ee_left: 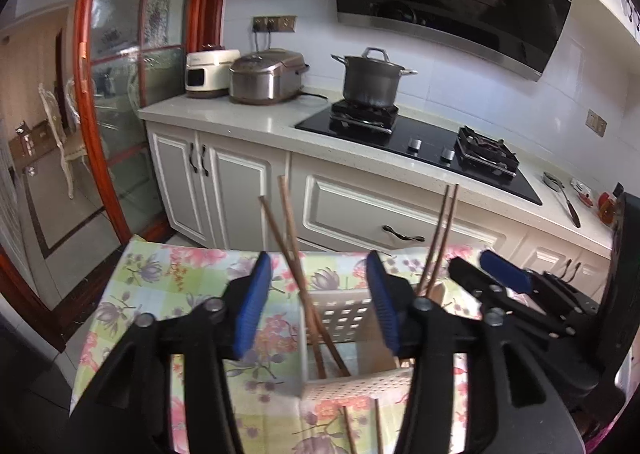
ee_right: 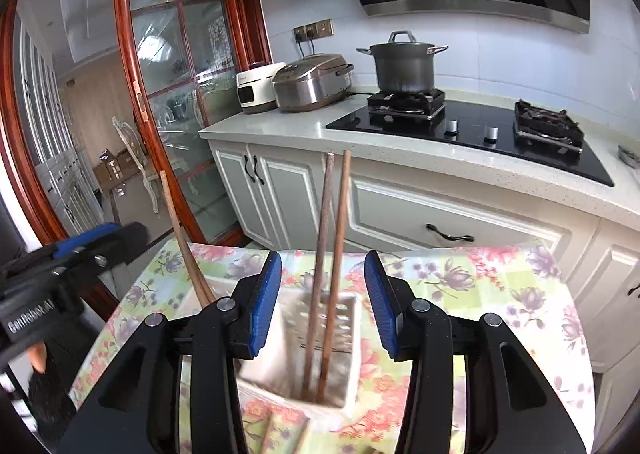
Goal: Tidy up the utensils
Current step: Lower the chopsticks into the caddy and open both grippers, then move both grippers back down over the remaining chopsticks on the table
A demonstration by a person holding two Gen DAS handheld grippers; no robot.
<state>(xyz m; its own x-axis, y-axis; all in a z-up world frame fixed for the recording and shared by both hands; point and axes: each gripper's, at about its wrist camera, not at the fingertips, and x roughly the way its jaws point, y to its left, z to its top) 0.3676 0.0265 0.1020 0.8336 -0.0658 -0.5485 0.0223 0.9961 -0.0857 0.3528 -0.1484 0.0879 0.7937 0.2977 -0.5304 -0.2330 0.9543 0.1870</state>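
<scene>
Both claws gape empty; two chopstick pairs, seemingly, fill holder.

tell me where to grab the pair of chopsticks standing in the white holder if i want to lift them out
Grip the pair of chopsticks on the bare upper shafts, above the white holder rim, coming from the near side with the right gripper fingers either side. They stand nearly upright and close together, so one pinch likely catches both; the lower ends sit hidden inside the holder.

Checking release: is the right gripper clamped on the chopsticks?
No. The right gripper stands open, and the two chopsticks stand in the holder clear of both pads.
</scene>
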